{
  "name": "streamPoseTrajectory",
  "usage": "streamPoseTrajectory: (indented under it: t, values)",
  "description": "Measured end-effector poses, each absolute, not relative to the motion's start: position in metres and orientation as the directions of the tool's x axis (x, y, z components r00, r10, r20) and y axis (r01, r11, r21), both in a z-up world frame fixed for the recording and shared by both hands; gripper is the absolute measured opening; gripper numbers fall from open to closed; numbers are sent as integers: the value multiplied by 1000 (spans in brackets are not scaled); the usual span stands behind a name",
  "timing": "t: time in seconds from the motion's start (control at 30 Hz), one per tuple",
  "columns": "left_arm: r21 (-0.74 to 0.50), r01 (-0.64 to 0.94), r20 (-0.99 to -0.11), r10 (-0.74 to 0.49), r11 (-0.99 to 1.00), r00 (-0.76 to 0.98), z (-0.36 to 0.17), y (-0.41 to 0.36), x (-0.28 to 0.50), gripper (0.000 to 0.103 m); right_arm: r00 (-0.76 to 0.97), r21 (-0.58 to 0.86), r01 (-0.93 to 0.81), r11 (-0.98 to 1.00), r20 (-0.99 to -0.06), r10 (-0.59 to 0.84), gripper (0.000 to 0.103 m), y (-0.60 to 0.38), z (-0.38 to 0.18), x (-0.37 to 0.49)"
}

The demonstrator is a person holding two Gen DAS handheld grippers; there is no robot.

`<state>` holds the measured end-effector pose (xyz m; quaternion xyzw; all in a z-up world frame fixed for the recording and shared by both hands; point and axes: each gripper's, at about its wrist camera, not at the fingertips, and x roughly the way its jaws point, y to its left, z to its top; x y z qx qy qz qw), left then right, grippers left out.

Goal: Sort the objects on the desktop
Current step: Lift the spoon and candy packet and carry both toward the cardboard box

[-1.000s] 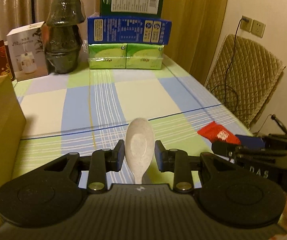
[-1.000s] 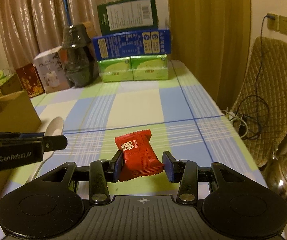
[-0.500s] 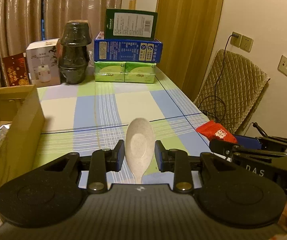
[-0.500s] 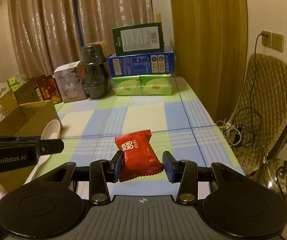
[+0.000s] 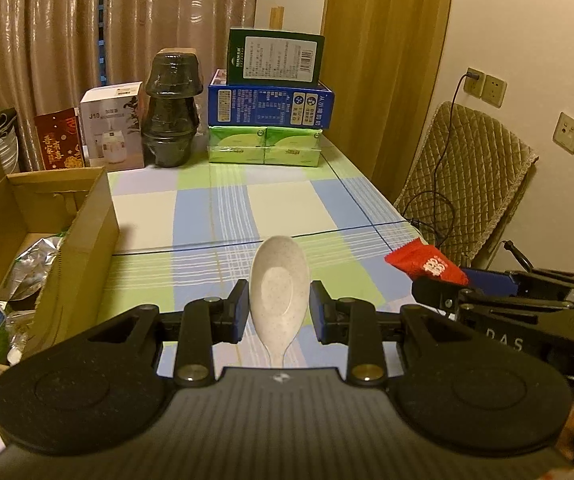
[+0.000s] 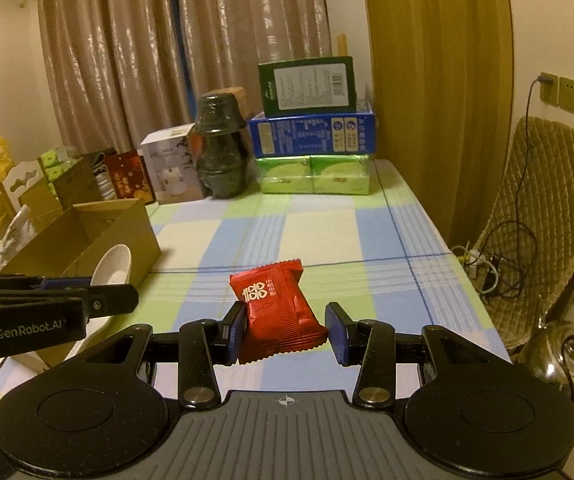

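Spoon [image 5: 279,292] pinched in left tool [image 5: 278,310], red packet [image 6: 279,312] pinched in right tool [image 6: 285,330], both aloft over worktop [image 5: 287,208]. Swing left over cardboard box [image 5: 75,216], clear rim, lower, then release.

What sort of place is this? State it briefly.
Probably a home dining room: a plaid-clothed table stacked with packaged goods such as the blue carton, floor-length beige curtains, and a quilted chair nearby.
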<state>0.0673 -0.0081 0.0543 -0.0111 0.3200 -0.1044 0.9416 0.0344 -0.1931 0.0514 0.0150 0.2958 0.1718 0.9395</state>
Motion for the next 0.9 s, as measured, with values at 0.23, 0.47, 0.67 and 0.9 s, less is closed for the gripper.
streamPoseTrajectory:
  t: [0.23,0.47,0.67,0.9]
  values:
    - [-85,181,-600,-196,980,776,59,2,60,27,758,133,-329,935,-554,345,40,-184,51,28]
    - [-82,169,-601,-184,982,778,61,15,54,27,745,131,-356,925,-557,366,40,-169,51,25]
    - [-78,147,-603,-164,986,781,61,29,47,27,732,131,-386,913,-560,389,40,-155,49,22]
    - [-80,112,-594,-137,991,793,65,52,36,27,714,128,-424,896,-561,418,40,-134,49,17]
